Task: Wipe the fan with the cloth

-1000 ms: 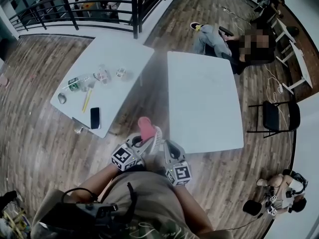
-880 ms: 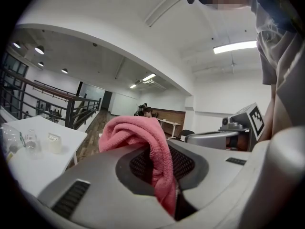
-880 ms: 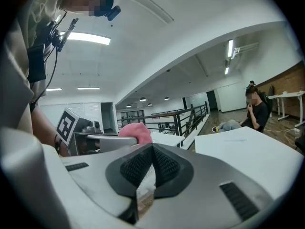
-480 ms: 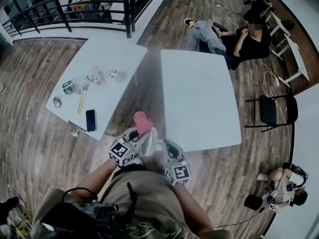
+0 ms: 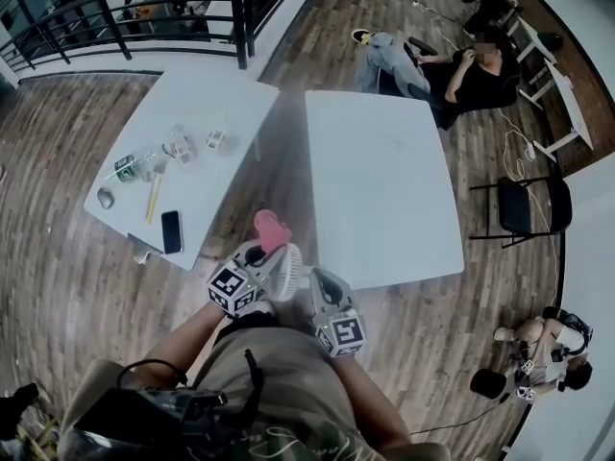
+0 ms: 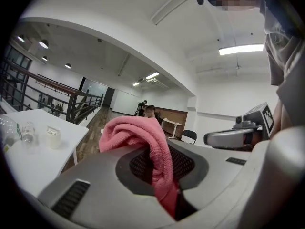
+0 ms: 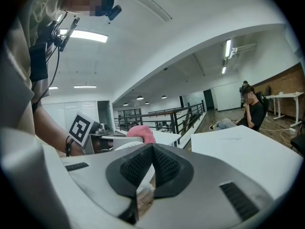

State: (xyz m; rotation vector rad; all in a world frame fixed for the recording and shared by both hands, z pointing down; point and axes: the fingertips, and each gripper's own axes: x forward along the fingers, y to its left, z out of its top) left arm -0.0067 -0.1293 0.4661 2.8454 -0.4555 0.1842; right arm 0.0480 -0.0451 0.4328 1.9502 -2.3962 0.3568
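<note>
left gripper [image 5: 258, 257] is clamping the cloth [image 5: 272, 229], jaws barely apart, holding it at the fan [image 5: 285, 273] rim. right gripper [image 5: 314, 281], jaws closed tight, is apparently pinching the fan midair, probably steadying it for wiping.

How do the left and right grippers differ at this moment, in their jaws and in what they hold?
The left gripper has its jaws slightly apart, clamped on the pink cloth; the right gripper has its jaws shut together, with no cloth between them. In the head view the left gripper lies at the left of the white fan, and the right gripper lies at its right. Both point forward, side by side.
</note>
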